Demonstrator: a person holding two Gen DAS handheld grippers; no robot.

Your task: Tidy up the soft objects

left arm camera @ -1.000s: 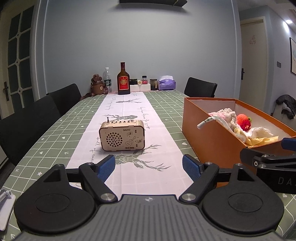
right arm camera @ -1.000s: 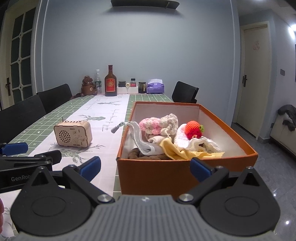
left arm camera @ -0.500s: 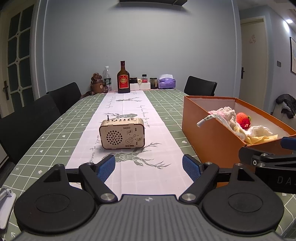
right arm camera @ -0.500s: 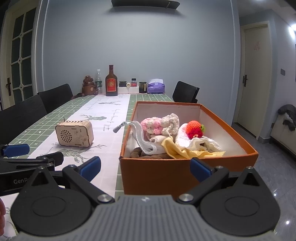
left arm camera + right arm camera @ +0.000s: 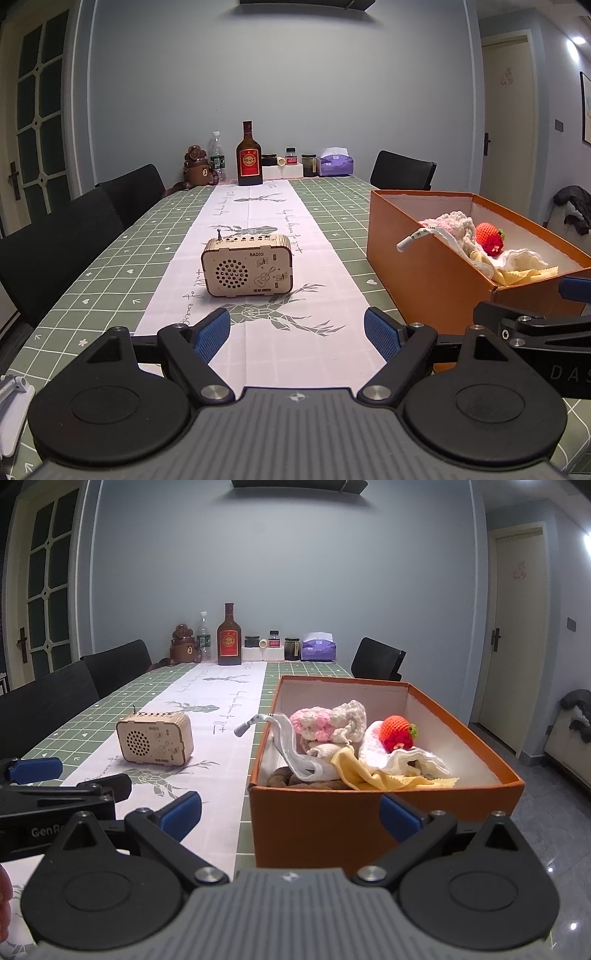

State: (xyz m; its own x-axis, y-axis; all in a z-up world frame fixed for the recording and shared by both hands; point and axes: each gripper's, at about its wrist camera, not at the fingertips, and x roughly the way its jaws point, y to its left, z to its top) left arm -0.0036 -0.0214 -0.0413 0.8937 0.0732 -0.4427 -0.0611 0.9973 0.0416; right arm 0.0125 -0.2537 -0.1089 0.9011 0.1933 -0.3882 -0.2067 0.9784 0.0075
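Ahead of both sets of jaws I see the long table (image 5: 110,266), green checked cloth with a pale runner (image 5: 258,236) down its middle. My left gripper (image 5: 297,334) hangs over the runner's near end, jaws wide with nothing between them. My right gripper (image 5: 291,814) sits beside it, also spread wide and empty, its jaws framing the near wall of the orange box (image 5: 351,823), which stands just beyond the fingertips. From the left jaws, that box lies ahead and to the right.

Inside the box I see the soft things piled together: a pink and cream crochet piece (image 5: 328,720) toward the far side, a white knitted cloth (image 5: 417,760) right of it, a yellow cloth (image 5: 365,775) at the near wall, a white strap (image 5: 291,749) whose grey tip pokes out over the left rim, and a red crochet strawberry (image 5: 397,733) on top.

Straight ahead of the left jaws, on the runner, stands a small wooden radio (image 5: 246,270), apart from the box. A dark bottle (image 5: 249,157) stands at the far end.
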